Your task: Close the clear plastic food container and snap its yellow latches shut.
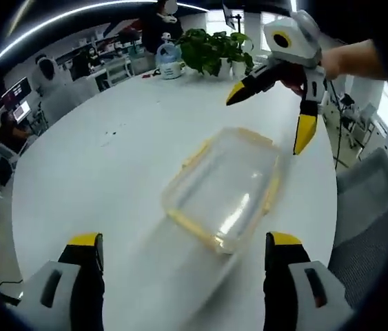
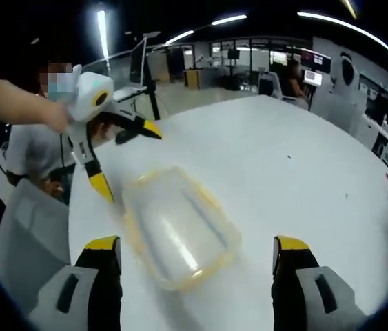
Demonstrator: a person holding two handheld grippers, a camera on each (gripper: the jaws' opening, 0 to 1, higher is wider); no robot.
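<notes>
The setting is an open office with ceiling strip lights, workstations and monitors around a large round white desk (image 1: 111, 158). A potted plant (image 1: 214, 49) and a water jug (image 1: 170, 61) stand at the desk edge beyond the container in the left gripper view.

The clear plastic food container (image 1: 225, 189) lies flat on the desk, near its middle, with yellow trim (image 1: 187, 222) running along its rim. Motion blur obscures the container in both views; whether the latches are engaged cannot be told.

Left gripper (image 1: 183, 265): its yellow-tipped jaws stand wide apart, clamped on nothing. The container sits on the desk just beyond and between the two tips, apart from them. In the right gripper view the same gripper (image 2: 130, 157) enters beside the container's far-left corner, held by a hand (image 2: 59, 117), one yellow fingertip (image 2: 101, 186) just beside the container rim; whether it touches cannot be told.

Right gripper (image 2: 197, 265): jaws also wide apart and holding nothing, the container (image 2: 180, 227) lying between and beyond the tips. In the left gripper view this gripper (image 1: 269, 117) hangs above the container's far corner, clear of it, jaws spread.

A seated person (image 2: 38, 148) is behind the desk edge, to the left of the container in the right gripper view.
</notes>
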